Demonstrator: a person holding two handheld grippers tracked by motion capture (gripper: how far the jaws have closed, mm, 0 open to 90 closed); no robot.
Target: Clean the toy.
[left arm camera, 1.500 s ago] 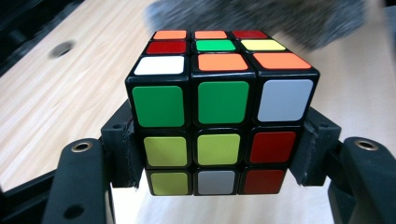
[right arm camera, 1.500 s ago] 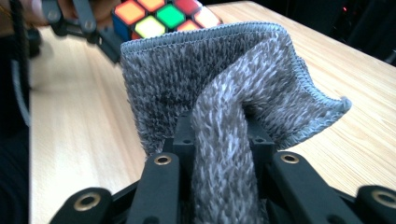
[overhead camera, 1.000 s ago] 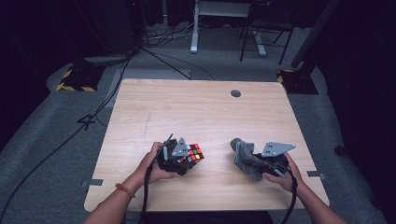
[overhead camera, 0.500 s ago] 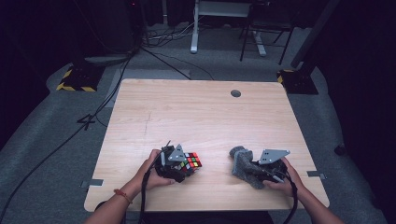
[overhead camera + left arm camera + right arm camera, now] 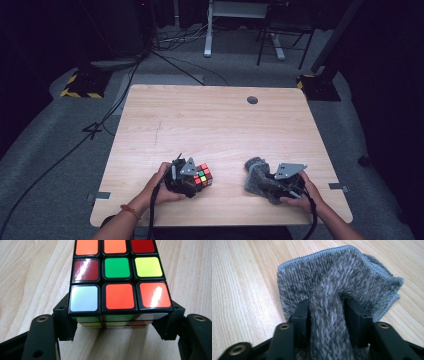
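At the bottom of the high view, a person's two hands work low over the near edge of the desk (image 5: 210, 120), each with its own load. At lower left of that frame, the left tongs (image 5: 120, 327) are clamped on a puzzle cube (image 5: 117, 277), the jaws pressed against its two opposite lower side faces; the cube sits on or just above the wood, and which is hard to tell. It looks rigid and light, but its stickers are glossy, so flat, square pressure on opposite faces seems the safest hold; a corner grip would likely slip or twist a layer. At lower right, well apart from the cube, the right tongs (image 5: 325, 315) are drawn narrow on a bunched ridge of a grey cloth (image 5: 342, 277), whose stitched edge trails onto the desk. The cloth appears soft, limp and grippy; it will sag wherever it is not held, so a thick fold is the place to pinch. Farther back, the desk lies bare up to a round cable port (image 5: 252, 100).
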